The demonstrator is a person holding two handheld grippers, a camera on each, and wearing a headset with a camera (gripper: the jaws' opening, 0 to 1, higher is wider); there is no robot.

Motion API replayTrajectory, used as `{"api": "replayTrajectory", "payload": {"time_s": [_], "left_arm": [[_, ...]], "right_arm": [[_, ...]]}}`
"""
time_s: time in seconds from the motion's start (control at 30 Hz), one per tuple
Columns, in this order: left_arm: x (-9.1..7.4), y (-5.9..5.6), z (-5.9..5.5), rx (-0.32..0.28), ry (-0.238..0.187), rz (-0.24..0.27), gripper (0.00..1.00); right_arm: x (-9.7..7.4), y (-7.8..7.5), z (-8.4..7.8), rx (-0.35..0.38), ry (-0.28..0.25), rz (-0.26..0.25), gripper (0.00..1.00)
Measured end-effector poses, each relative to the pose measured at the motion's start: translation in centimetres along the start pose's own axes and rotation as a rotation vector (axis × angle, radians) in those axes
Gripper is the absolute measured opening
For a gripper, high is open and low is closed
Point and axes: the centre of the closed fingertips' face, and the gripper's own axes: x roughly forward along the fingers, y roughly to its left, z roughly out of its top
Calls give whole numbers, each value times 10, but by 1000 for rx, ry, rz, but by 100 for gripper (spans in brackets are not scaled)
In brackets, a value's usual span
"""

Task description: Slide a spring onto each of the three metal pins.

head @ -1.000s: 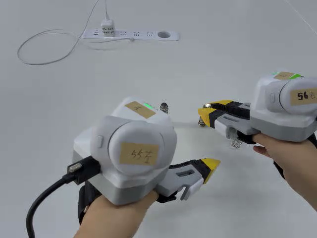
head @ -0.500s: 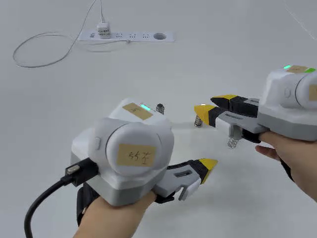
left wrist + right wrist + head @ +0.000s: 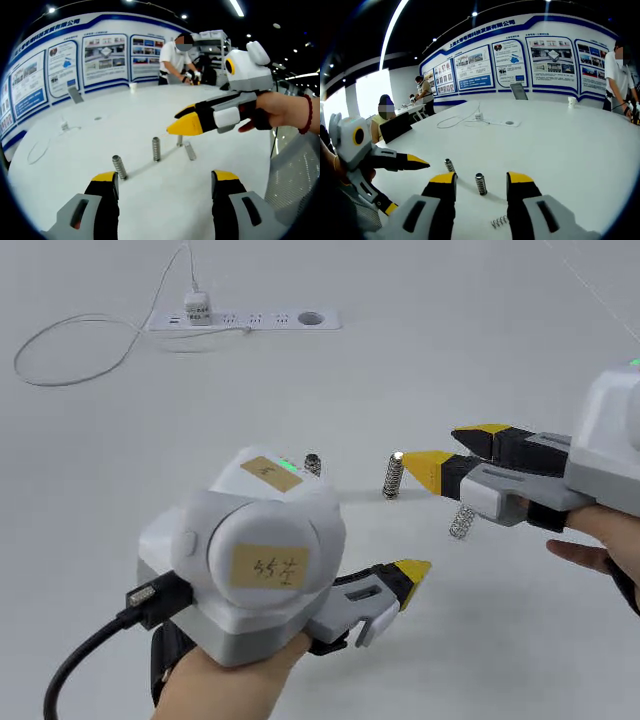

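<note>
Backed off to the right, right claw (image 3: 428, 444) open and empty, leaving coiled steel spring (image 3: 393, 476) upright on its metal pin (image 3: 397, 456). Same with left claw (image 3: 165, 176): spread, empty. Loose spring (image 3: 461, 522) lying on white counter (image 3: 300, 380), probably next.

White surface (image 3: 480, 360); white power strip (image 3: 245, 318) far ahead of the left hand-held gripper (image 3: 165, 177), off to its left; white plug (image 3: 197, 306) seated in the strip; white cable (image 3: 70, 318) looped beside it; blue-edged wall panels (image 3: 105, 52) beyond the surface; person (image 3: 175, 57) standing at its far edge.
</note>
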Motion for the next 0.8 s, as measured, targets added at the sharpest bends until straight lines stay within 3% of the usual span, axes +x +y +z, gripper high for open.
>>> {"api": "replayTrajectory", "payload": {"time_s": [0.3, 0.57, 0.8], "left_arm": [[4, -13, 7, 32, -13, -45, 74], [13, -22, 7, 71, 1, -83, 71], [25, -28, 8, 96, 17, -107, 67]], "right_arm": [[-24, -9, -9, 11, -2, 4, 47], [-38, -20, -22, 40, 10, -35, 47], [-48, -27, -30, 25, 40, -52, 52]]}}
